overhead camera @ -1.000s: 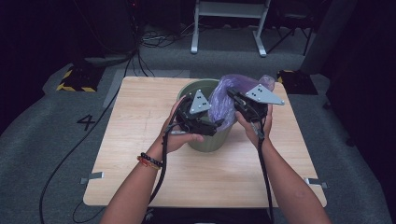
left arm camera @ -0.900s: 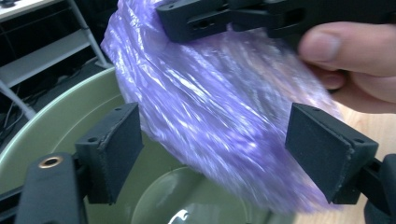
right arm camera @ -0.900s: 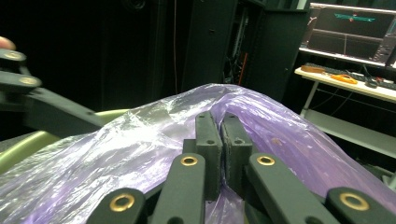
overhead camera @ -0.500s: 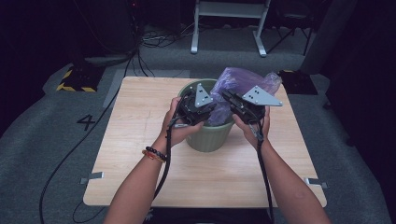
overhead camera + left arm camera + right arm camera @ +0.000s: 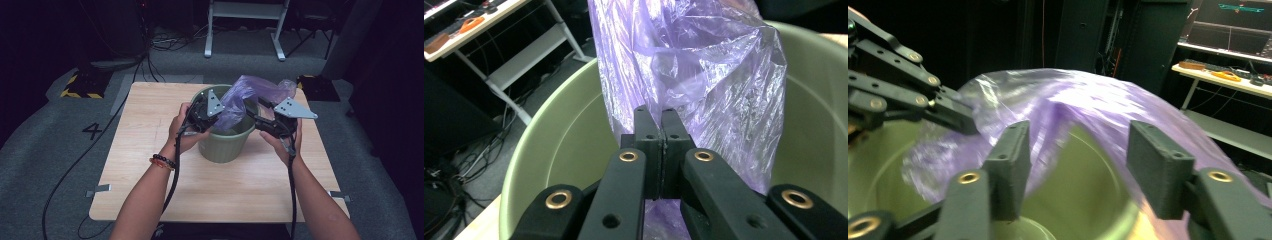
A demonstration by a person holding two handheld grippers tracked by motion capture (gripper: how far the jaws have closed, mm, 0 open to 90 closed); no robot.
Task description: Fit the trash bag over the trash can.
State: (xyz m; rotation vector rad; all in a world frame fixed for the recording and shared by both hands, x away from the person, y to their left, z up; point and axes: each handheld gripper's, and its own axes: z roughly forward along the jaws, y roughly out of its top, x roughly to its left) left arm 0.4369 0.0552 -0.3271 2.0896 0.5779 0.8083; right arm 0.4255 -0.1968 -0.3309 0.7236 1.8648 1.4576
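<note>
Now left hand-held gripper (image 5: 655, 125) tight on purple bag (image 5: 704, 75)

From the high view we look forward and down from above the person's side of the wooden table (image 5: 150, 150), far enough back to take in the whole top, the grey floor around it and the forearms rising from the bottom edge. In the left gripper view we ride the left gripper (image 5: 661, 117), very near, looking along its jaws at the purple bag (image 5: 704, 65) in the centre and the green bin (image 5: 554, 150) behind it. In the right gripper view we sit just as close behind the right gripper (image 5: 1078, 150), facing across the bin's mouth. All three share the bag and the bin; the right gripper view also catches the left gripper at its upper left.
</note>
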